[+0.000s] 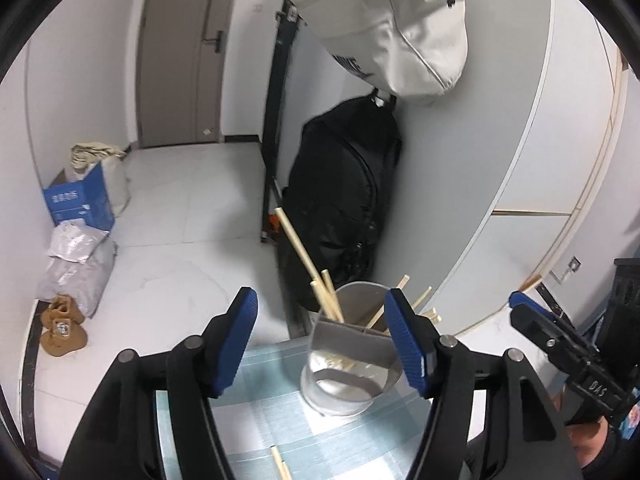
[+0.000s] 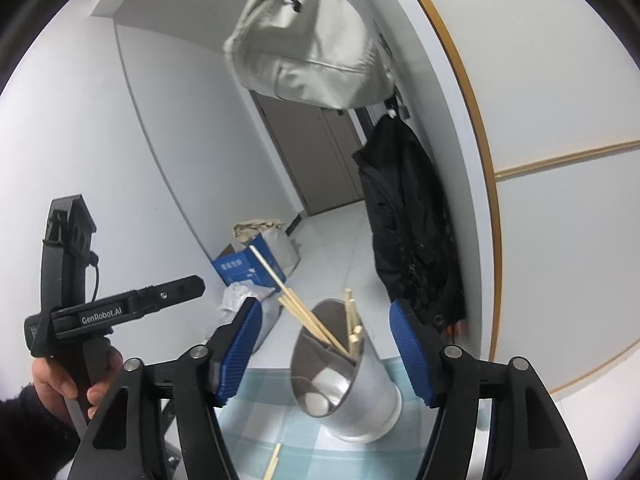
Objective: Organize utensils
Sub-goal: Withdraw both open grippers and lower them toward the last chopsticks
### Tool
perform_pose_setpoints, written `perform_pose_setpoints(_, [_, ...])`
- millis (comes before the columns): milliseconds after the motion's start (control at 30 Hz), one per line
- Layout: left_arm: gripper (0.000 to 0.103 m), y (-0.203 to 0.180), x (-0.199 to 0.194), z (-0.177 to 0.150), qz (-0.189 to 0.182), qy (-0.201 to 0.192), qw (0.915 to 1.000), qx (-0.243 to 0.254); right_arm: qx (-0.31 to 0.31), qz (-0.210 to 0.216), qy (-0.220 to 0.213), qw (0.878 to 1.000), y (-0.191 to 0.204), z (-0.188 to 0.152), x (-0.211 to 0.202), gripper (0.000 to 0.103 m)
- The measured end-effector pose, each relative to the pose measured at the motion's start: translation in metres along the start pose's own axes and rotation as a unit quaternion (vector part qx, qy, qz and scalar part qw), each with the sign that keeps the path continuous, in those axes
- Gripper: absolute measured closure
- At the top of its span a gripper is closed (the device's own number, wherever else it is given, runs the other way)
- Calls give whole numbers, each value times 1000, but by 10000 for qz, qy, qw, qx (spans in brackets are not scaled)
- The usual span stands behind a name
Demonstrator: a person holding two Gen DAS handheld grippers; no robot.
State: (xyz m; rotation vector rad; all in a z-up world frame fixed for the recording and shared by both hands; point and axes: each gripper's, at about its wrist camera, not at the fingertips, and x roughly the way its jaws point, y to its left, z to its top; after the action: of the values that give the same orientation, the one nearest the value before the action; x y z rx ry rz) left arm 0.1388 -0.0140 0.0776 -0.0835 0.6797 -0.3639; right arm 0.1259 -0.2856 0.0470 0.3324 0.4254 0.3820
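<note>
A shiny metal utensil holder [image 1: 352, 364] [image 2: 348, 380] stands on the blue checked tablecloth [image 1: 256, 412] [image 2: 260, 412]. Several wooden chopsticks [image 1: 316, 280] [image 2: 308, 316] stick out of it at different angles. One more chopstick [image 1: 280, 462] [image 2: 273, 462] lies loose on the cloth near the front. My left gripper [image 1: 320, 344] is open, its blue pads on either side of the holder with nothing between them. The right gripper [image 2: 326, 352] is open too, framing the holder without touching it. It also shows at the right edge of the left wrist view [image 1: 560, 340].
A black bag [image 1: 344, 200] and a pale bag [image 1: 392, 28] hang on the wall behind the table. On the floor are a blue box [image 1: 80, 200], grey parcels [image 1: 76, 264] and brown slippers [image 1: 62, 326]. A hand [image 2: 76, 380] holds the left gripper's handle.
</note>
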Motion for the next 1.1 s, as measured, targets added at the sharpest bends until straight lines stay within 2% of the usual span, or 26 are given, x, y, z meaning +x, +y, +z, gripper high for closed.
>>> perform_pose_setpoints(167, [41, 1, -6, -7, 257, -83, 9996, -61, -141, 74, -139, 9998, 20, -5, -14, 19])
perform_pose_setpoints(233, [40, 4, -14, -12, 359, -174, 9991, -107, -218, 85, -211, 9995, 29, -8, -20, 17])
perform_pose_setpoints(267, [37, 5, -18, -14, 411, -221, 9988, -144, -251, 94, -229, 9994, 32, -9, -22, 15])
perform_pose_setpoints(300, [28, 7, -19, -14, 441, -247, 9986, -171, -277, 108, -247, 9993, 36, -11, -24, 14])
perform_pose_setpoints(367, [24, 9, -26, -20, 537, -382, 9975, -250, -280, 141, -261, 9992, 41, -14, -27, 8])
perform_pose_setpoints(633, [24, 17, -38, -39, 824, -578, 9945, -282, -406, 298, -337, 9982, 66, -31, -38, 4])
perform_pose_setpoints(733, [20, 22, -40, -51, 960, -606, 9929, -368, -477, 322, -319, 9978, 73, -40, -38, 2])
perform_pose_setpoints(900, [19, 28, -41, -74, 1265, -827, 9870, -539, -552, 352, -172, 9977, 80, -57, -32, 1])
perform_pose_setpoints(1100, [19, 40, -35, -98, 1380, -789, 9842, -773, -673, 364, 69, 9970, 85, -86, -18, 1])
